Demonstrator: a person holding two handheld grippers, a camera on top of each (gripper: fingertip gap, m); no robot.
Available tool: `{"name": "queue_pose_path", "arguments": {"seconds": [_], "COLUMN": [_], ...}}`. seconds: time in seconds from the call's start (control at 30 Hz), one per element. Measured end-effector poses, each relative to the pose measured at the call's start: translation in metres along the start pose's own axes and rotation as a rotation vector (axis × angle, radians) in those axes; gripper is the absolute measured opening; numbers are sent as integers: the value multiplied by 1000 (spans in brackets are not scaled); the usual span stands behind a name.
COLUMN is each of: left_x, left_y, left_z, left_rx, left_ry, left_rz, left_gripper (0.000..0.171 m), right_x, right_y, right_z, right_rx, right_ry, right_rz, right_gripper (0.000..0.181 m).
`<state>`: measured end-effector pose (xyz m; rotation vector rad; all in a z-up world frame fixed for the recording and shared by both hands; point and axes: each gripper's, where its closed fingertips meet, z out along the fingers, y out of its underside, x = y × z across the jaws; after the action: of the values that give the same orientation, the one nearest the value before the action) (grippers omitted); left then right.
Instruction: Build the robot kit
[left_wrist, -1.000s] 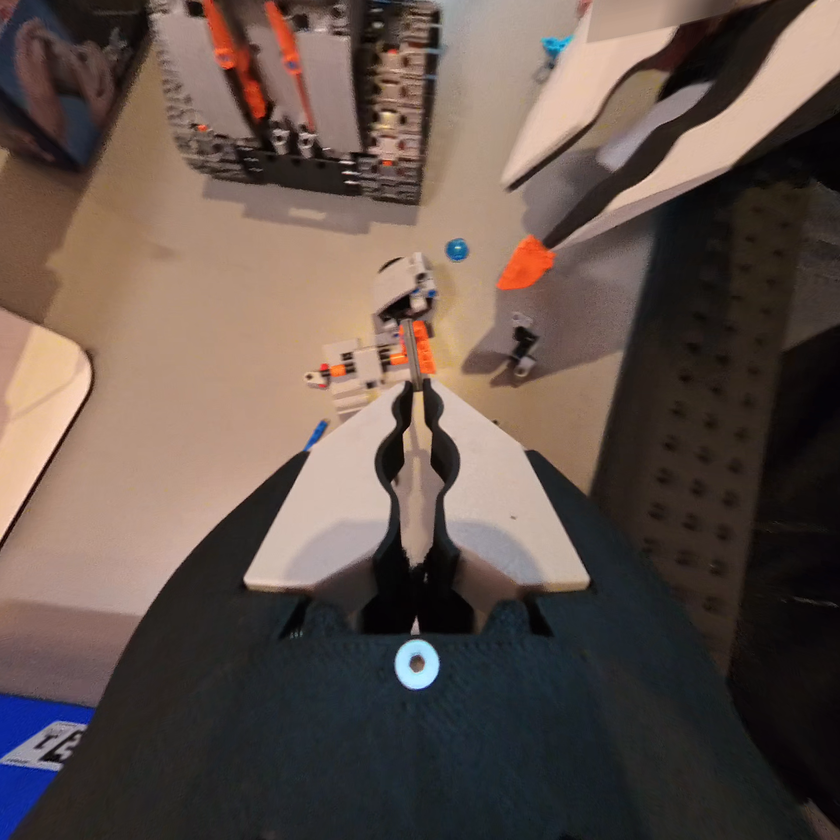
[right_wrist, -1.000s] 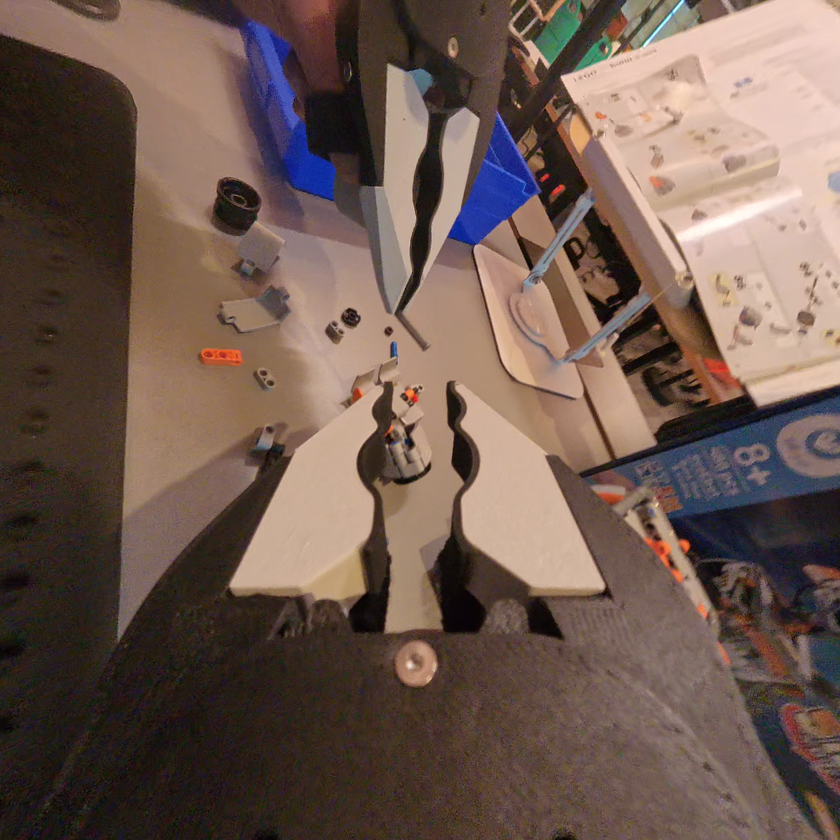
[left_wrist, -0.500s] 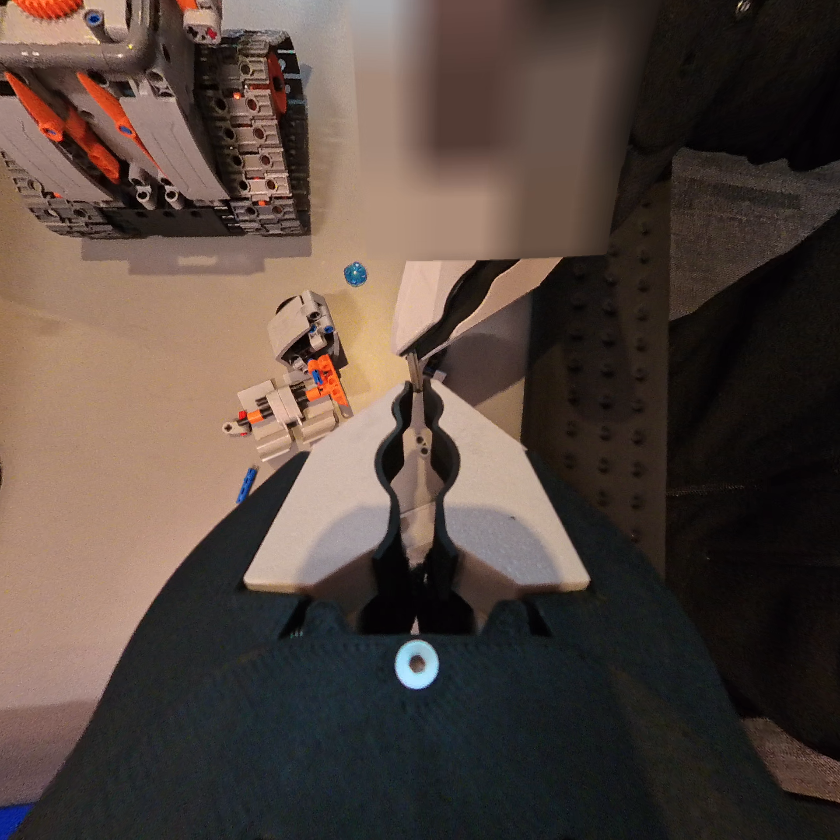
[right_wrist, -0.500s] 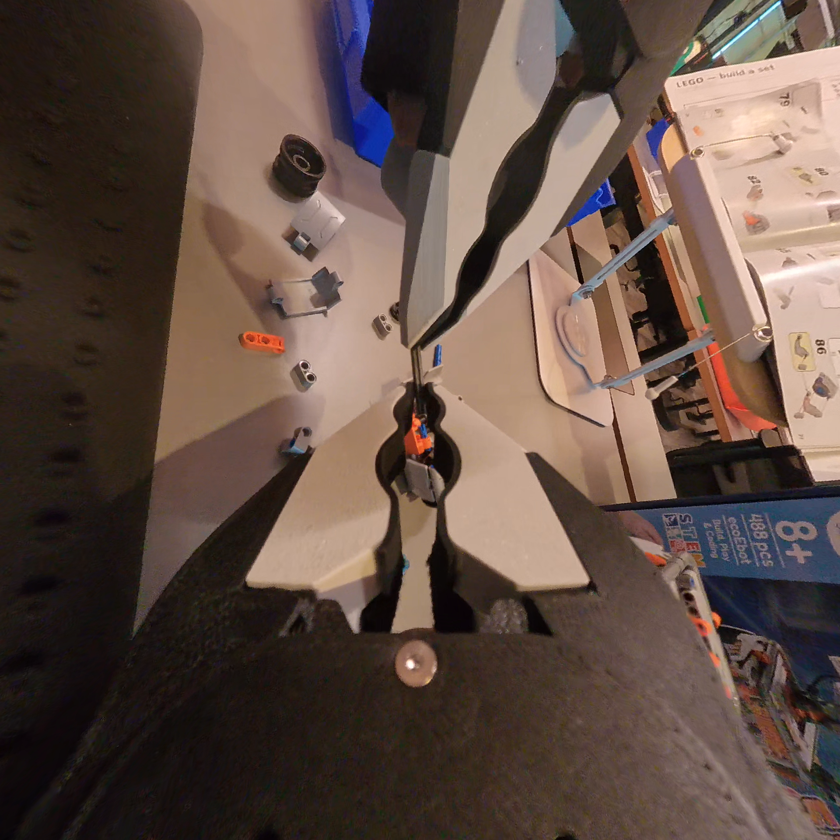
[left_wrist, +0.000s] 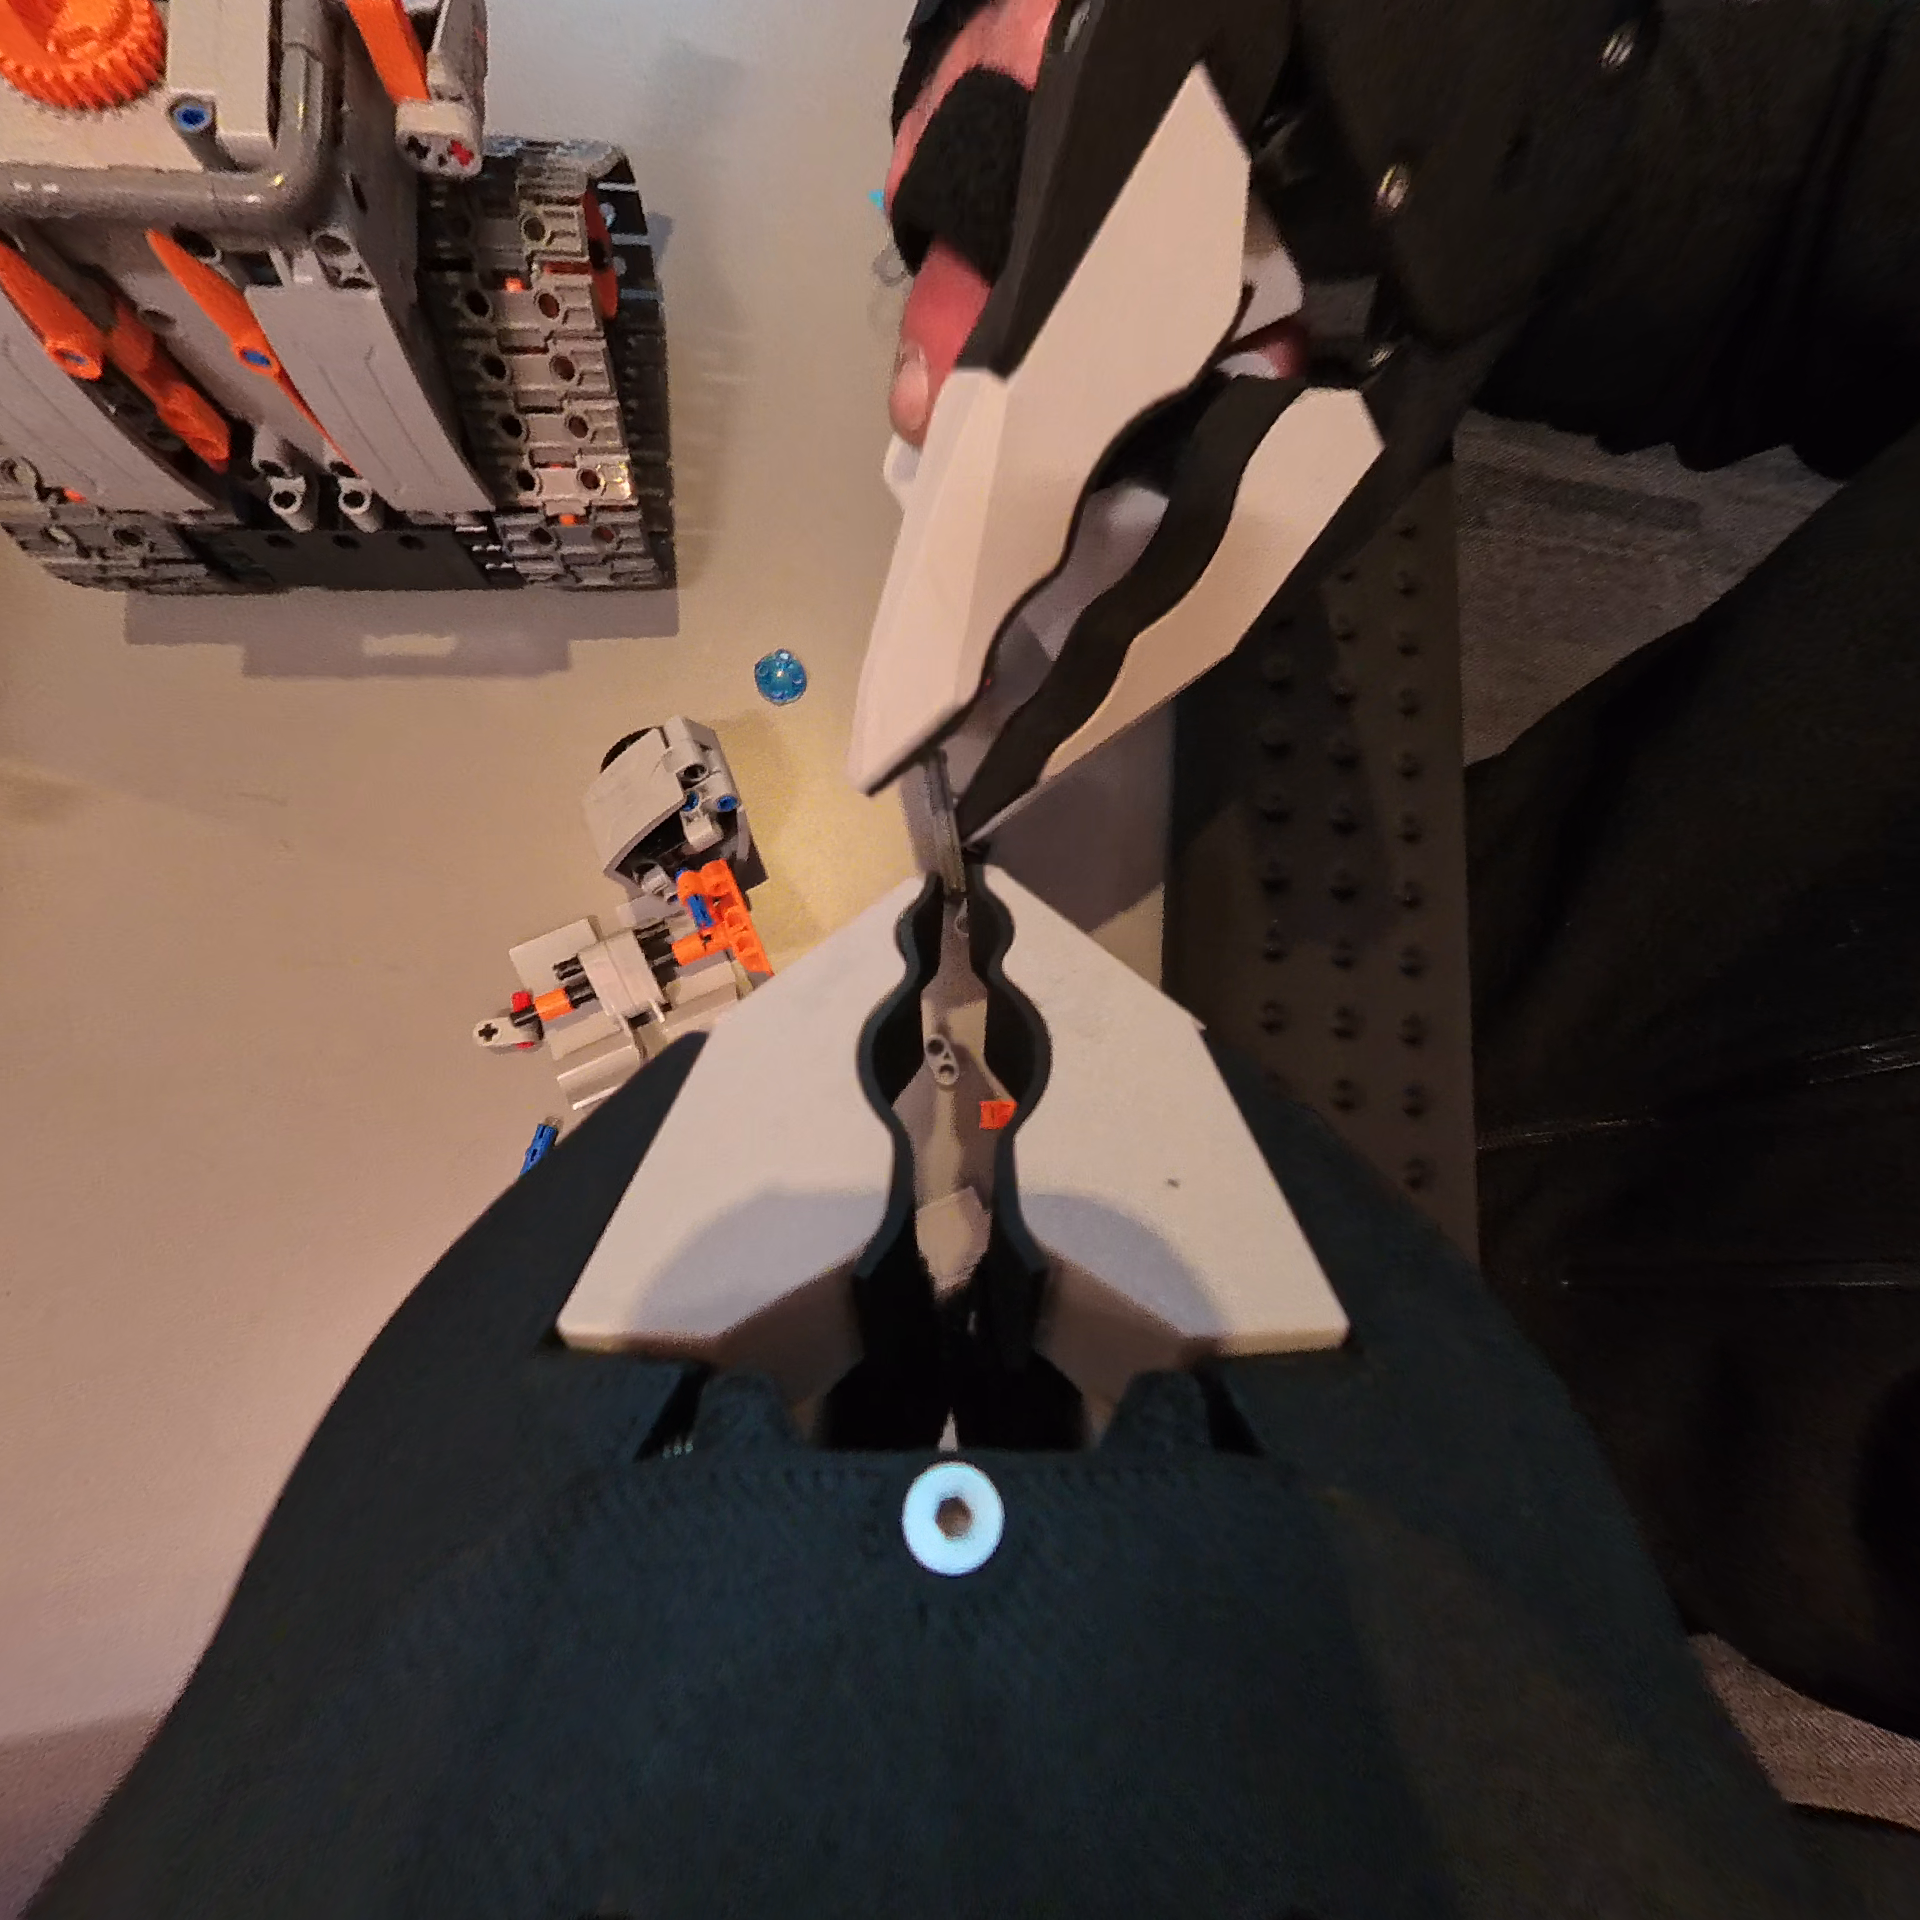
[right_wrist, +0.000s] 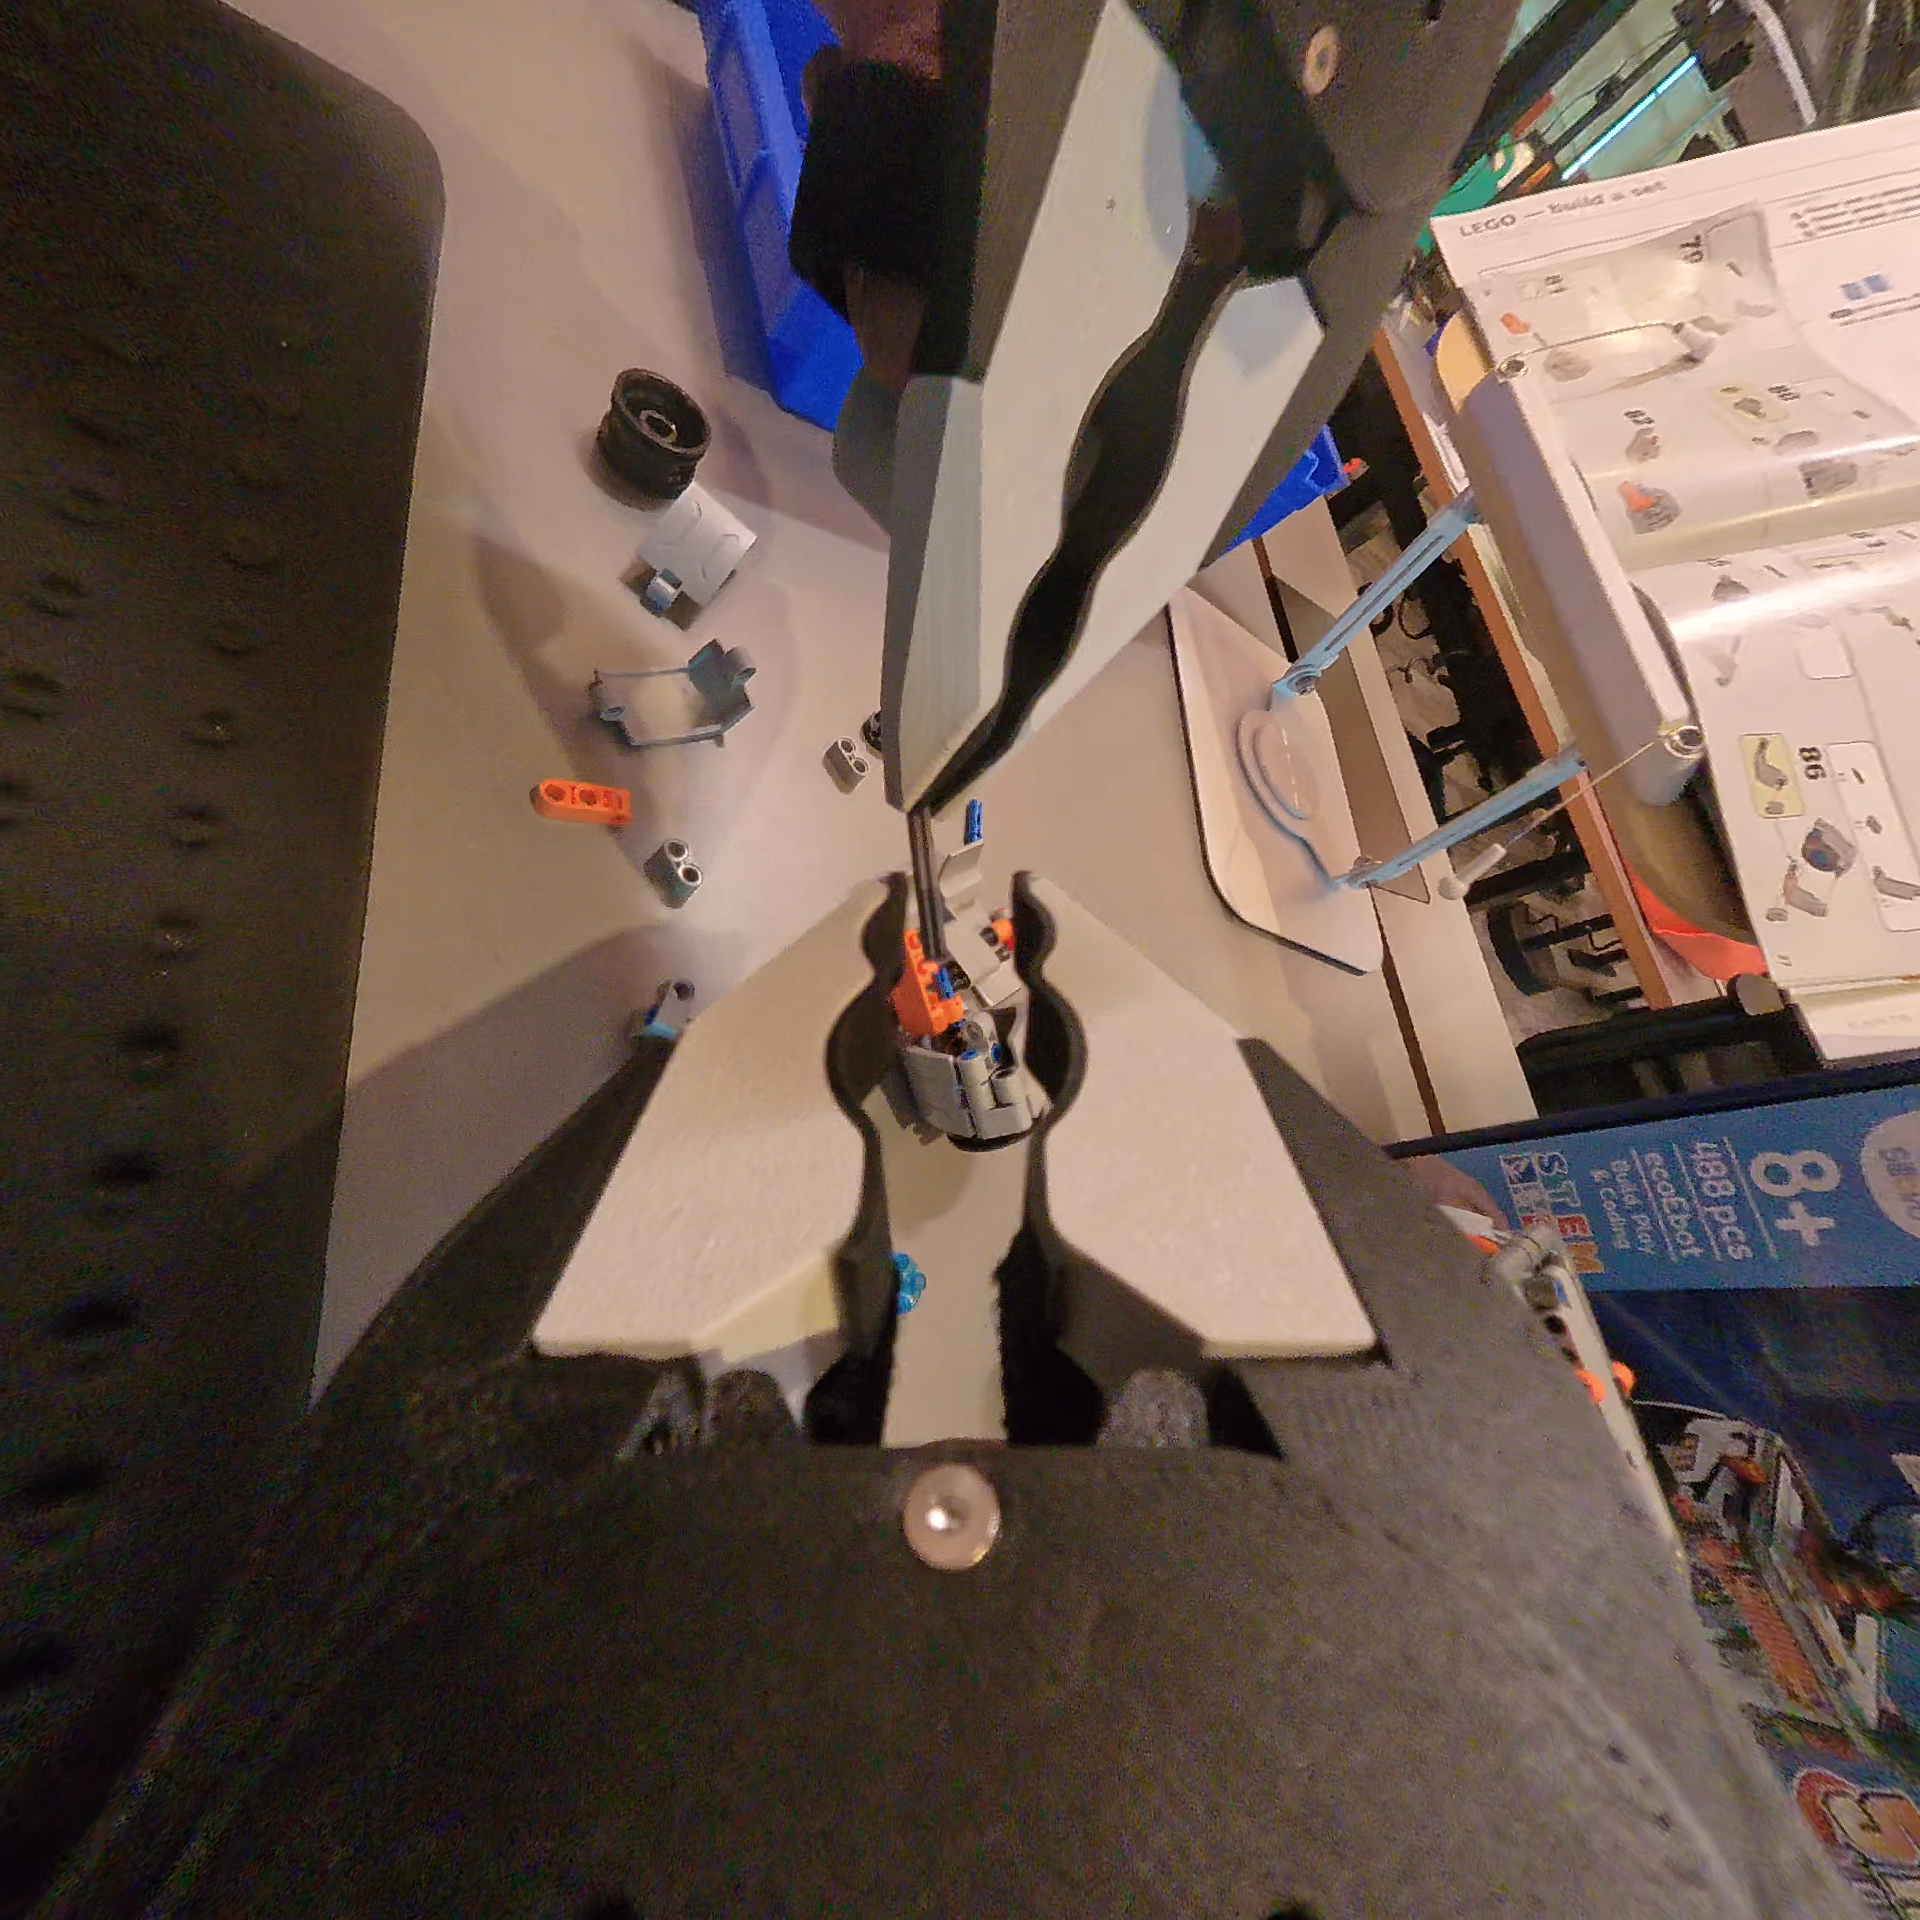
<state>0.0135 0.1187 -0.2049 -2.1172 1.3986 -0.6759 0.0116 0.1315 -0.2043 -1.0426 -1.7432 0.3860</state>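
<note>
While the left gripper (left_wrist: 951, 888) pinches its tips tight on a thin dark rod (right_wrist: 923, 873), the right gripper (right_wrist: 956, 883) meets it almost tip to tip, its claw parted by a narrow gap. In the right wrist view the rod runs down from the left gripper's tips into that gap, and I cannot tell whether the right fingers touch it. Seen through the same gap, a small grey and orange assembly (left_wrist: 665, 914) lies on the beige table (left_wrist: 208, 935), just beside the left gripper in its own view.

A round blue stud (left_wrist: 779, 677) sits near the assembly, and a large grey, black and orange tracked model (left_wrist: 364, 364) stands farther off. Loose parts lie to the left in the right wrist view: a black wheel (right_wrist: 652, 436) and an orange beam (right_wrist: 582, 800), with a blue bin (right_wrist: 769, 260) behind. A blue box (right_wrist: 1683, 1195) with white print and a brand mark leans at the right, below an open instruction booklet (right_wrist: 1766, 416) with numbered steps.
</note>
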Motion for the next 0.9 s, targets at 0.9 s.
{"name": "queue_pose_path", "arguments": {"seconds": [0.9], "left_x": [-12], "left_y": [-14], "left_z": [-7], "left_rx": [150], "left_ry": [-90], "left_rz": [78], "left_gripper": [27], "right_x": [29], "right_y": [14], "right_z": [-24], "right_rx": [57], "right_ry": [34], "right_rz": [191], "right_gripper": [0]}}
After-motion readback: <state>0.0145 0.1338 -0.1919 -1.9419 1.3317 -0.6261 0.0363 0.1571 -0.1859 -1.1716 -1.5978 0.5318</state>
